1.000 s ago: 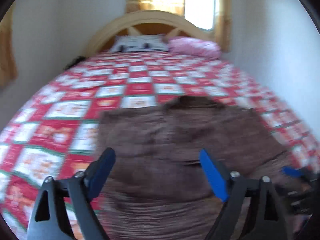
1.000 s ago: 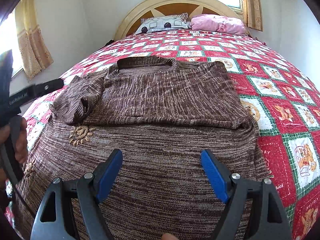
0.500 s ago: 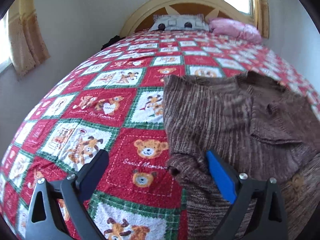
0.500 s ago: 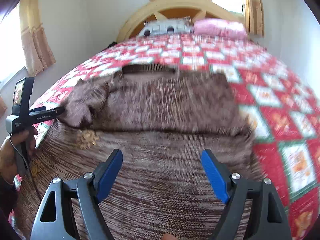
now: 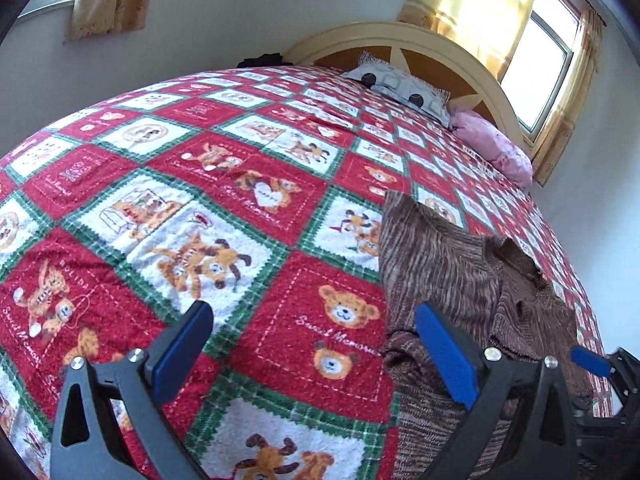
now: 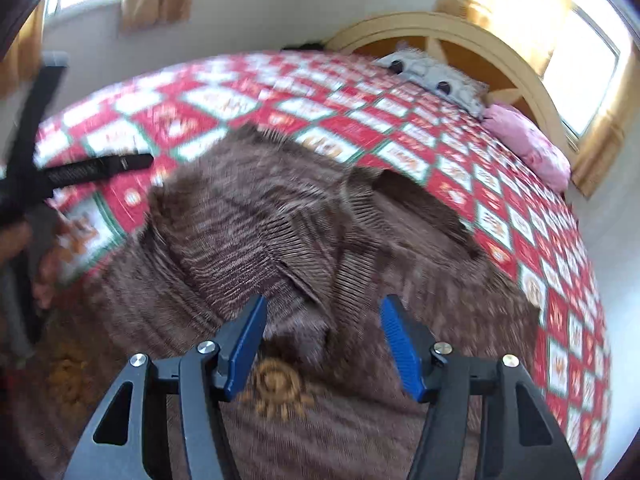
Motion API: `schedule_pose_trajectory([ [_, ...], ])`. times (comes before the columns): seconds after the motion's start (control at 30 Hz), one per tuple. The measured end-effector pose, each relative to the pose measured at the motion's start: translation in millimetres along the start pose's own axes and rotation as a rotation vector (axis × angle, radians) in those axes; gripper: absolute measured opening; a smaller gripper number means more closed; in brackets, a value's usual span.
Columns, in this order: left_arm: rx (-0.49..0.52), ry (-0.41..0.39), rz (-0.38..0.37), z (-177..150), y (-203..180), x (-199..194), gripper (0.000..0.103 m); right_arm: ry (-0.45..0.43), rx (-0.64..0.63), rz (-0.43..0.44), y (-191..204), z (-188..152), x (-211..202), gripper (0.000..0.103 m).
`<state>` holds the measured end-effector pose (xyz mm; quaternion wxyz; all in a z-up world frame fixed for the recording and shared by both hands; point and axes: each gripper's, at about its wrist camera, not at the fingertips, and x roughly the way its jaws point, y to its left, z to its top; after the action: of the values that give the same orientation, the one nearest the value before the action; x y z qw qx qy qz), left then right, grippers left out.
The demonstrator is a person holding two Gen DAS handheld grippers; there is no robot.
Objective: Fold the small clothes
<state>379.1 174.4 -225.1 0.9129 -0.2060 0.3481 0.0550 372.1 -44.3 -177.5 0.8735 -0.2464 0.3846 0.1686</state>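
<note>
Left gripper (image 5: 316,350) has jaws spread wide, just been opening, nothing between them but quilt (image 5: 224,216). Its right finger overlaps the sweater's (image 5: 448,276) left edge in view; contact can't be told. The left finger sits over a red quilt square, well clear of the knit.

Right gripper (image 6: 322,346) has jaws partway apart, just been closing, not yet pressing anything. Between them and just beyond lies a dark bunched fold of the sweater (image 6: 280,232), with a tan embroidered motif (image 6: 276,390) on the knit below the left finger. View is motion-blurred, so whether the pads touch the cloth can't be told.

The sweater lies on the quilt, one sleeve folded across the body and the neck opening toward the headboard (image 6: 472,46). In the left view the right gripper's blue pad (image 5: 590,361) shows at the far right edge, past the sweater. In the right view the left gripper's body (image 6: 96,168) and a hand (image 6: 44,276) show at the left edge.

Farther off: patterned pillow (image 5: 400,88), pink pillow (image 5: 492,144), curtained window (image 5: 536,56).
</note>
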Motion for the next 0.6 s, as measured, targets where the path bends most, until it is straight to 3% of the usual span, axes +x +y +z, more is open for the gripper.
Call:
schedule_pose_trajectory([
  [0.1,-0.006,0.009,-0.027,1.2,1.9,2.1,0.103,0.048,-0.043,-0.036,7.2,3.9,25.3,0.06],
  [0.13,-0.011,0.01,-0.036,1.7,2.9,2.3,0.103,0.058,-0.046,-0.065,5.6,6.0,33.6,0.054],
  [0.2,-0.018,0.019,-0.055,1.9,4.3,3.9,0.103,0.05,-0.007,-0.055,-4.5,10.1,36.5,0.012],
  [0.3,-0.01,0.029,-0.065,1.9,2.5,5.8,0.103,0.011,0.094,-0.041,-28.0,16.5,28.8,0.004],
  [0.43,0.024,0.042,-0.058,1.3,-4.3,8.4,0.103,-0.002,0.248,-0.02,-61.6,16.7,27.1,0.004],
  [0.53,0.042,0.046,-0.053,0.6,-7.9,9.2,0.103,0.073,0.342,-0.011,-81.0,5.7,42.3,0.006],
  [0.57,0.043,0.047,-0.054,0.5,-7.9,9.5,0.103,0.103,0.352,-0.021,-84.1,0.5,47.0,0.016],
  [0.6,0.044,0.048,-0.055,0.4,-7.9,9.6,0.103,0.127,0.354,-0.022,-86.9,-6.0,50.0,0.038],
])
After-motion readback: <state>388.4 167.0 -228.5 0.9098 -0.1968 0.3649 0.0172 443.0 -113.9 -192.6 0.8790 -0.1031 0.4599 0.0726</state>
